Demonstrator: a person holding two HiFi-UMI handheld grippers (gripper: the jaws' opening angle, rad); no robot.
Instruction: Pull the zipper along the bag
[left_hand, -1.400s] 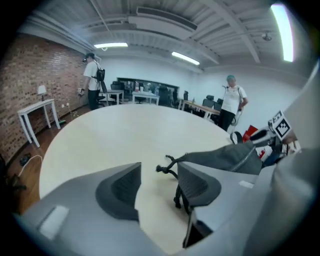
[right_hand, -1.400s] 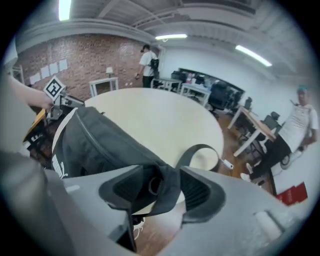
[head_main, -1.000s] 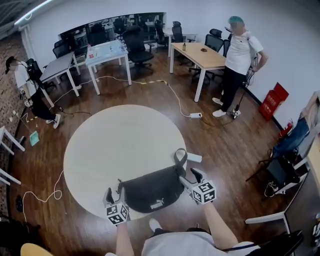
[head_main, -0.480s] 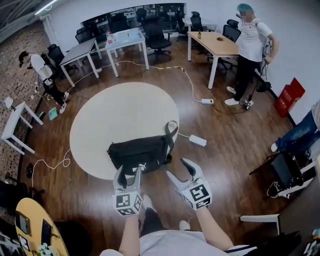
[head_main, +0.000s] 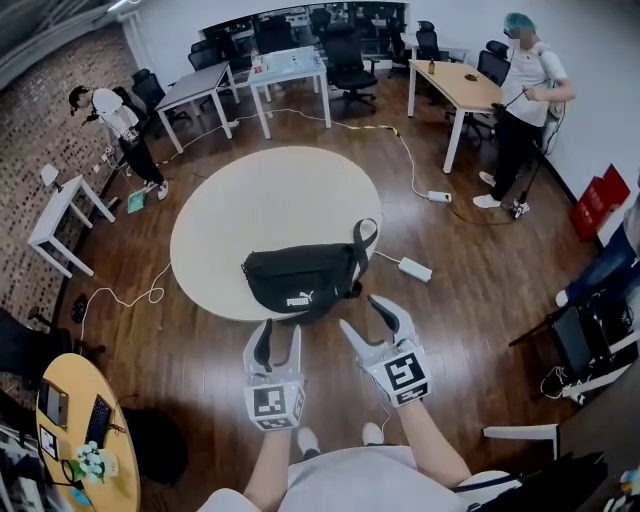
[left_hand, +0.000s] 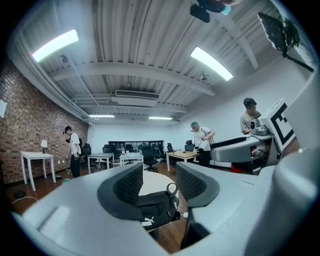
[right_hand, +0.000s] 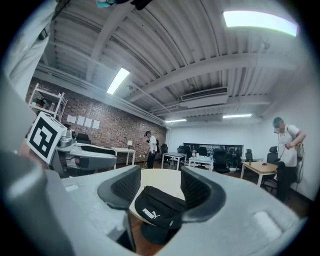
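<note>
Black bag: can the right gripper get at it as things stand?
Probably yes. The right gripper hangs short of the black bag, which lies at the round table's near edge, with nothing between them. Its jaws are closing on nothing, so they may need to reopen first.

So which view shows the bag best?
The head view: the whole bag, seen from above, lies in plain sight at the table's near edge. Both gripper views catch it small, low and side-on; the left one hides part of it.

Your head view looks steeply down on the table (head_main: 250, 200). Both gripper views sit low, near-level, facing the bag (head_main: 300, 280) all three share.
</note>
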